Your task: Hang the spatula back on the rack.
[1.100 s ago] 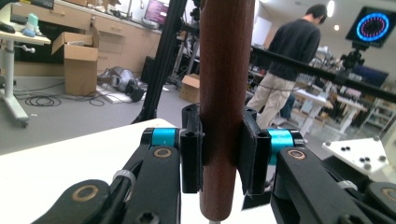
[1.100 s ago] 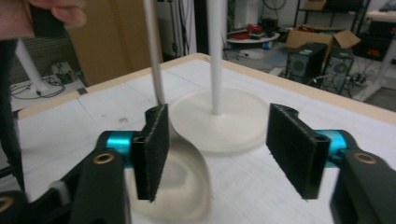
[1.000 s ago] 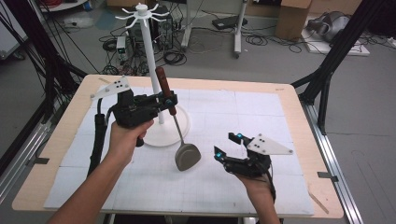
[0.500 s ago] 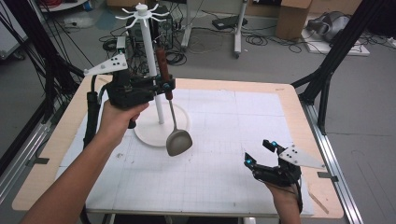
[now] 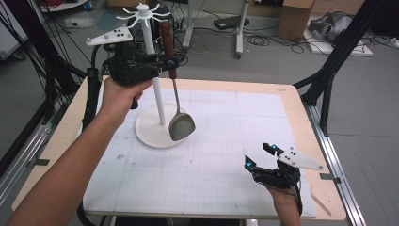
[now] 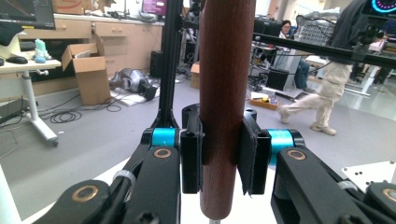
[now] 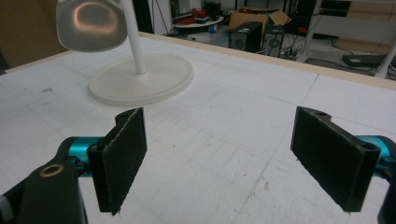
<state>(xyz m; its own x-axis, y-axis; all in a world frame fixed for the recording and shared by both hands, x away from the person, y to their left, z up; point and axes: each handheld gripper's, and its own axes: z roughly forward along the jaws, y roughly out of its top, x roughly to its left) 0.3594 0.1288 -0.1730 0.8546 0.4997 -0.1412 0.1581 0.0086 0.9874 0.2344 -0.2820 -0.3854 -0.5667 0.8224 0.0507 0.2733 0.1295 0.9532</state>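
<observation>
Your left gripper [image 5: 170,62] sat in the upper left of the high view, its pads clamped on the brown wooden handle of the spatula [image 5: 175,96]. In the left gripper view the two black pads [image 6: 191,154] pressed against either side of that handle [image 6: 224,93], which stood upright through the middle of the frame and ran out past its top edge. In the high view the spatula hung straight down from the jaws, handle up; its thin metal shaft dropped to the grey blade, which showed over the rim of the round white base [image 5: 148,134] and clear of it. Just to the left of the spatula in the frame rose the white pole of the rack [image 5: 151,37], with its ring of short hooks at the top, near the upper end of the handle. Your left hand [image 5: 117,96] gripped the tool from below and your forearm ran down to the lower left corner.

Your right gripper [image 5: 260,159] lay in the lower right of the high view, low over the white mat [image 5: 226,141] and well apart from the rack. Its jaws had just been opening and stood wide with nothing between them. In the right gripper view both pads [image 7: 122,154] framed bare mat, and the blade [image 7: 91,23] showed in the upper left corner above the base [image 7: 140,81].
</observation>
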